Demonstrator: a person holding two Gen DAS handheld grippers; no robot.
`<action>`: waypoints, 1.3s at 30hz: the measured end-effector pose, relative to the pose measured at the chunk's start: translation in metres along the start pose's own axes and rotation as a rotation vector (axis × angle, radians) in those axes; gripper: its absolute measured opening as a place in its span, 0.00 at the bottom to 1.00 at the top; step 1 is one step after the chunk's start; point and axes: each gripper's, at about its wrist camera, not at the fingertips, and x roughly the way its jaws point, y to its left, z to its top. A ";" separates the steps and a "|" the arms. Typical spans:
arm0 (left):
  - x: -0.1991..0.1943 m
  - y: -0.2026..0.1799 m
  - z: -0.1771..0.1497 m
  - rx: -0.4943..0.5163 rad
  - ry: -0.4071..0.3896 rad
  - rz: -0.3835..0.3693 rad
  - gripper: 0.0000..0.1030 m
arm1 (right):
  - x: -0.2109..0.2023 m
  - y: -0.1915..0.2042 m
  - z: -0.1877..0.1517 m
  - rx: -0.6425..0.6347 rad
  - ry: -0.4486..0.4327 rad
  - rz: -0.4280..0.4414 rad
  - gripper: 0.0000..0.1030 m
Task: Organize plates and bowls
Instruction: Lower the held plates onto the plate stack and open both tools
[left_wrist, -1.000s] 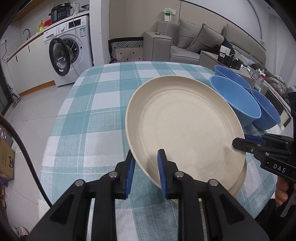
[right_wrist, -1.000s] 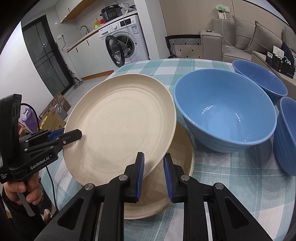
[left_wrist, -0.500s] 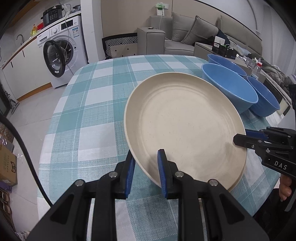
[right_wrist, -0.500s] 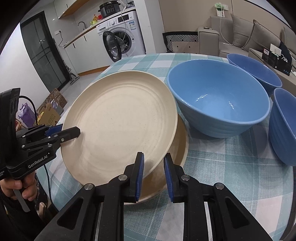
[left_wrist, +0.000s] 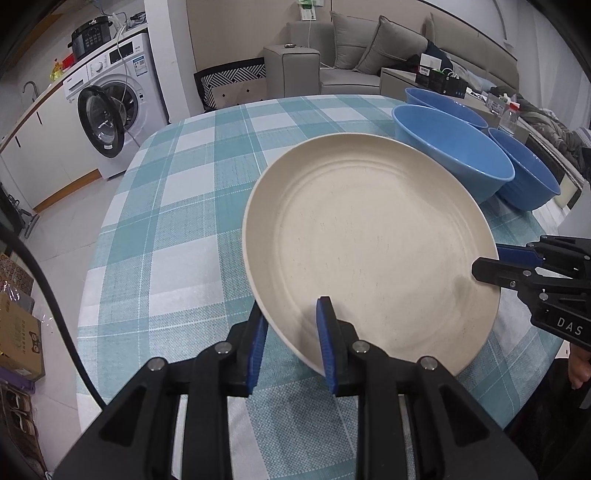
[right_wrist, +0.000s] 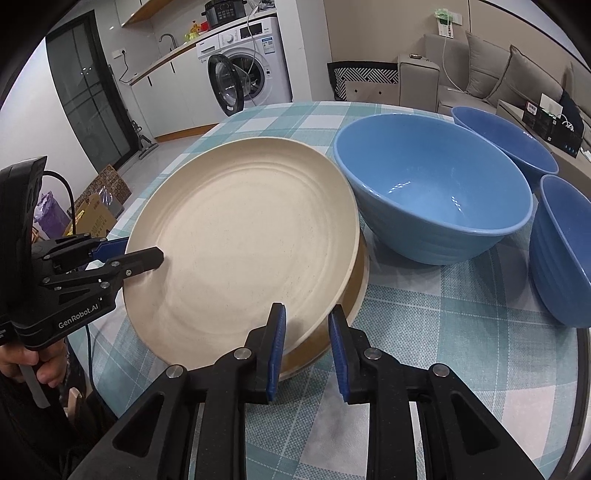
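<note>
A cream plate (left_wrist: 369, 243) (right_wrist: 240, 243) is held tilted above a second, tan plate (right_wrist: 356, 291) that lies on the checked table. My left gripper (left_wrist: 291, 343) (right_wrist: 127, 254) is shut on the cream plate's near-left rim. My right gripper (right_wrist: 306, 350) (left_wrist: 491, 262) grips the opposite rim, its jaws straddling the edge. Three blue bowls stand to the right: a near one (right_wrist: 432, 192) (left_wrist: 454, 158), a far one (right_wrist: 506, 140) and a right one (right_wrist: 565, 251).
The round table (left_wrist: 177, 229) has a teal checked cloth; its edge lies close on my side. A washing machine (left_wrist: 114, 110) with its door open, a sofa (left_wrist: 369, 51) and boxes on the floor (left_wrist: 18, 332) lie beyond the table.
The cream plate has come lower and flatter over the tan plate, with both grippers still on its rims. The bowls have not moved.
</note>
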 end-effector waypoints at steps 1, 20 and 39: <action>0.000 -0.001 0.000 0.001 0.002 0.000 0.24 | -0.001 0.000 0.000 0.002 0.000 0.000 0.23; 0.001 -0.008 -0.003 0.046 0.029 0.008 0.30 | -0.005 0.006 -0.007 -0.046 -0.004 -0.047 0.29; 0.009 -0.014 -0.006 0.068 0.044 0.025 0.47 | -0.005 0.018 -0.012 -0.120 -0.027 -0.061 0.43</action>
